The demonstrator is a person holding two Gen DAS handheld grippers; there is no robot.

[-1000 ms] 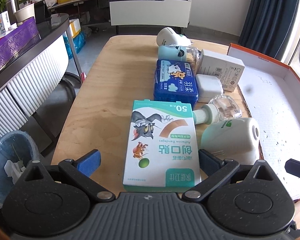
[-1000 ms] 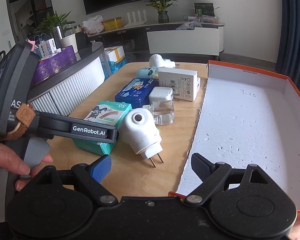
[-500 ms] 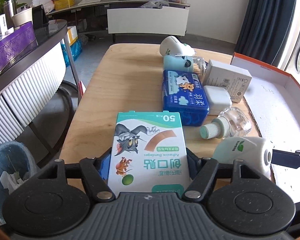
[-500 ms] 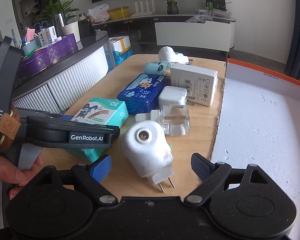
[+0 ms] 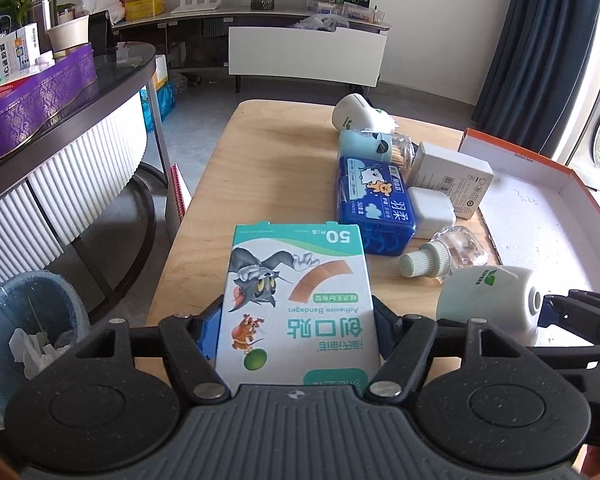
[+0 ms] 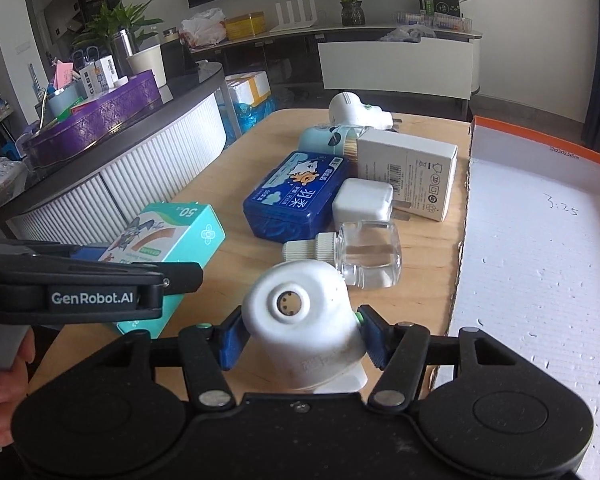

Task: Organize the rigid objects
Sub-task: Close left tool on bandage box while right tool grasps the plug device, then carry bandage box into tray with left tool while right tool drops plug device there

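My left gripper is shut on a teal and white bandage box with a cartoon cat, at the near end of the wooden table. The box also shows in the right wrist view. My right gripper is shut on a white plug-in heater, which also shows in the left wrist view. A clear bottle, blue tin, white charger, white carton, toothpick jar and second white heater lie further along the table.
An open orange-rimmed box with a white foam floor lies to the right of the objects. A dark counter with a purple tin stands to the left. A blue waste bin stands on the floor at the near left.
Both grippers have closed: the left onto the bandage box, the right onto the white plug-in heater. Both views have risen a little.
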